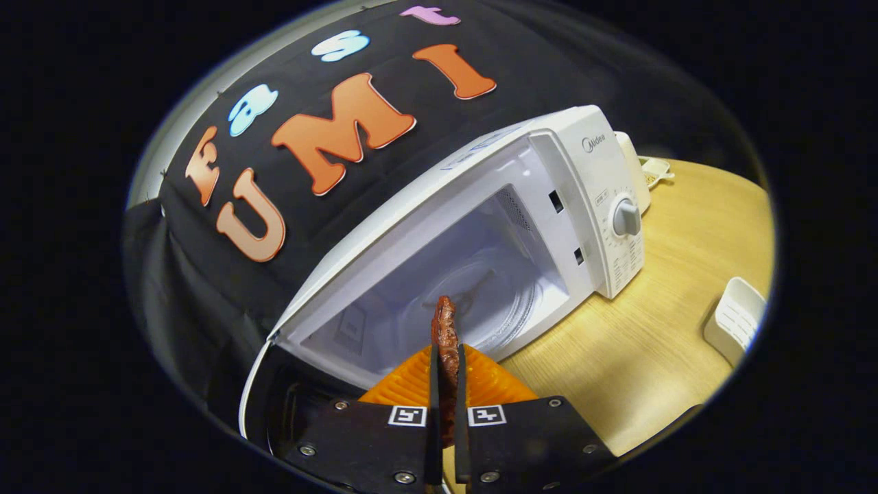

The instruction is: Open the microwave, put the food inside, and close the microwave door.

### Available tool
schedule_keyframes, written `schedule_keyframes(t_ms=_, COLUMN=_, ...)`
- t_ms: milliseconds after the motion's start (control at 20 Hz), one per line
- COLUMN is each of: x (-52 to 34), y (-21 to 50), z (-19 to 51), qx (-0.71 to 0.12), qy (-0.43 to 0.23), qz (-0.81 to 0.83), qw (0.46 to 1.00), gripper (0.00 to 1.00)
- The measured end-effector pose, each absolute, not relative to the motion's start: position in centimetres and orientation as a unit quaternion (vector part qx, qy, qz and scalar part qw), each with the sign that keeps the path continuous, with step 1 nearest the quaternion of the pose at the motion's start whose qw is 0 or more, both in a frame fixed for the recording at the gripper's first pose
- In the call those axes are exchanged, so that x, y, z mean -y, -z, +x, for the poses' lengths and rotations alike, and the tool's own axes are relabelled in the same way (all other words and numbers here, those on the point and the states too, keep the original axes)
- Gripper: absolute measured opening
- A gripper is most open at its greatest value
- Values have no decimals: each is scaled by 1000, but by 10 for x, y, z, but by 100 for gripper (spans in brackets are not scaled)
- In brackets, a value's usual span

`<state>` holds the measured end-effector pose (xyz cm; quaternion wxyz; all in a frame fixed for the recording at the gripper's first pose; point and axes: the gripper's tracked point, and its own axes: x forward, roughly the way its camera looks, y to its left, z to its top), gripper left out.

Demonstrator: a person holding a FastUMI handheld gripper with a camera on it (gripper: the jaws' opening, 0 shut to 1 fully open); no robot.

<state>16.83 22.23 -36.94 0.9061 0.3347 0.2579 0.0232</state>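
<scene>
So the gripper [446,384] is clamped on a strip of food [446,336], something dark reddish, standing upright between the two fingers with its long axis pointing up. Just under it sits an orange plate [405,387]. The microwave [480,226] is straight ahead, door [257,398] swung open, glass turntable [494,302] right beyond the food. Looks like a short push forward.

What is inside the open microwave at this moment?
Inside the microwave sits the round glass turntable, apparently bare. The food is not inside: the gripper holds it in front, above an orange plate, covering part of the cavity.
</scene>
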Motion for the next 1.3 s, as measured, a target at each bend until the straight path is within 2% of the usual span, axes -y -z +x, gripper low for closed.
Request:
schedule_keyframes(t_ms=400, x=-232, y=411, z=231, qx=-232, qy=32, qz=376, qw=896, gripper=7)
schedule_keyframes(t_ms=550, x=-241, y=418, z=241, qx=-224, qy=35, qz=390, qw=893, gripper=14)
schedule_keyframes(t_ms=600, x=-241, y=419, z=245, qx=-223, qy=39, qz=390, qw=892, gripper=18)
schedule_keyframes(t_ms=650, x=-239, y=420, z=247, qx=-219, qy=40, qz=389, qw=894, gripper=30)
schedule_keyframes(t_ms=700, x=-237, y=417, z=248, qx=-213, qy=41, qz=385, qw=897, gripper=37)
schedule_keyframes(t_ms=750, x=-237, y=415, z=247, qx=-209, qy=41, qz=381, qw=900, gripper=52)
schedule_keyframes(t_ms=800, x=-236, y=414, z=244, qx=-211, qy=43, qz=374, qw=902, gripper=58)
schedule_keyframes(t_ms=850, x=-234, y=414, z=241, qx=-213, qy=42, qz=367, qw=904, gripper=70)
schedule_keyframes(t_ms=900, x=-233, y=411, z=235, qx=-218, qy=37, qz=357, qw=907, gripper=76)
schedule_keyframes(t_ms=950, x=-233, y=409, z=226, qx=-223, qy=32, qz=346, qw=911, gripper=88)
schedule_keyframes(t_ms=1050, x=-230, y=393, z=207, qx=-222, qy=16, qz=318, qw=922, gripper=98)
schedule_keyframes(t_ms=1300, x=-205, y=331, z=144, qx=-216, qy=-18, qz=248, qw=944, gripper=98)
